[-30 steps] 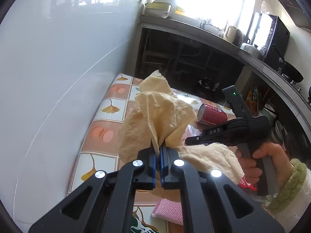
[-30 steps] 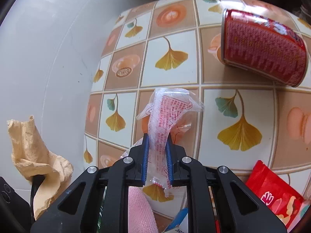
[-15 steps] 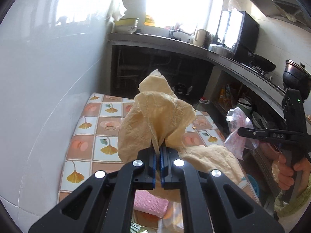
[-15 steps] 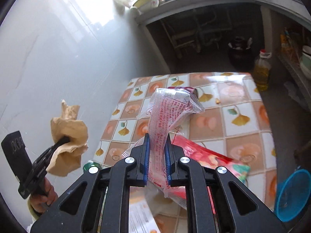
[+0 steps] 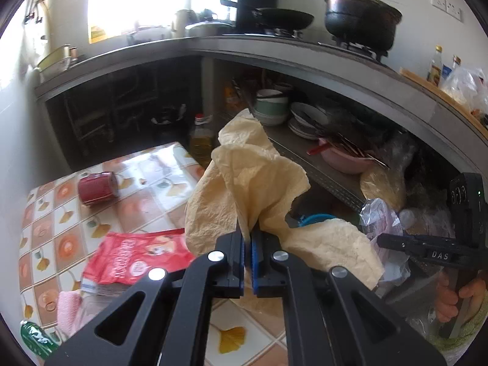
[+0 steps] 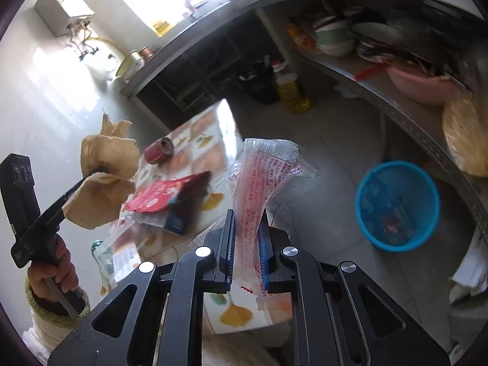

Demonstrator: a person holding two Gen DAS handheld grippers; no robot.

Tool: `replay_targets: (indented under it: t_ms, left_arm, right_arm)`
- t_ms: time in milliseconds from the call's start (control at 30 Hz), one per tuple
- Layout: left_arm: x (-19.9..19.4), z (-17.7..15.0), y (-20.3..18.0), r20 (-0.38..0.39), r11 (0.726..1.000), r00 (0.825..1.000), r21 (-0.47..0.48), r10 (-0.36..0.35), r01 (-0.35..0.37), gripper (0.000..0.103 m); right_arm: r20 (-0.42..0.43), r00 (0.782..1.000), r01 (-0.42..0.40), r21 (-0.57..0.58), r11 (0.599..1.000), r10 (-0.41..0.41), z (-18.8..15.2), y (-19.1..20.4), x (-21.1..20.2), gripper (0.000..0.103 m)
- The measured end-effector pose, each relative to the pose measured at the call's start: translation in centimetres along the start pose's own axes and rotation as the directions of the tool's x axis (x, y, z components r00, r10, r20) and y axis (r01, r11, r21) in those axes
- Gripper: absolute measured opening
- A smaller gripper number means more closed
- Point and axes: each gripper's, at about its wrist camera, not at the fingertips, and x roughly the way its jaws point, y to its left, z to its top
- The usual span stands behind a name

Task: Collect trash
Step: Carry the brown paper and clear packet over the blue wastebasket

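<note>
Blue bin (image 6: pixel 396 204) contents blurred; green bottle (image 5: pixel 36 340) cut by frame edge; red packet (image 6: pixel 170 193) motion-smeared, print unreadable.

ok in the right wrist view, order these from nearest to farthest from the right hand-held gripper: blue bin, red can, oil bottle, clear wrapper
1. Clear wrapper: clamped in the right hand-held gripper.
2. Blue bin: on the floor, to the right.
3. Red can: lying on the tiled table, upper left.
4. Oil bottle: on the floor beyond the table's far edge.

Bright window (image 5: pixel 158 0) above steel counter (image 5: pixel 274 52), grey floor (image 6: pixel 329 158).
</note>
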Motion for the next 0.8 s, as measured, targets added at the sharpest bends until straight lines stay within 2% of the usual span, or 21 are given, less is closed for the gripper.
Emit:
replay_targets:
  t_ms: [167, 367, 500, 633, 733, 800]
  left_arm:
    - [5.3, 1.1, -7.4, -0.082, 0.991, 0.992, 0.088, -0.091, 0.098, 0.003]
    - [12.5, 2.2, -13.9, -0.200, 0.974, 0.967, 0.128, -0.157, 0.185, 0.003]
    - [17.9, 2.1, -17.1, -0.310, 0.967, 0.934, 0.120, -0.178, 0.224, 0.003]
    - [23.6, 0.9, -19.3, -0.416, 0.962, 0.892, 0.116, -0.178, 0.246, 0.003]
    - [28.0, 0.1, -20.5, -0.491, 0.965, 0.852, 0.080, -0.180, 0.250, 0.003]
    - [31.0, -0.6, -21.1, -0.543, 0.965, 0.817, 0.047, -0.192, 0.258, 0.004]
  right_arm:
    - [-0.014, 0.999, 0.049, 0.160, 0.986, -0.047, -3.4, -7.6, -1.5, 0.013]
    - [-0.008, 0.996, 0.087, 0.310, 0.947, -0.088, -4.9, -13.7, -1.7, 0.013]
    - [-0.018, 0.992, 0.124, 0.365, 0.923, -0.126, -5.3, -16.6, -0.7, 0.013]
    - [-0.058, 0.987, 0.160, 0.408, 0.899, -0.149, -5.3, -19.2, 1.3, 0.013]
    - [-0.094, 0.983, 0.182, 0.429, 0.885, -0.157, -5.3, -21.6, 2.9, 0.013]
    - [-0.116, 0.980, 0.196, 0.441, 0.876, -0.161, -5.0, -22.5, 4.3, 0.013]
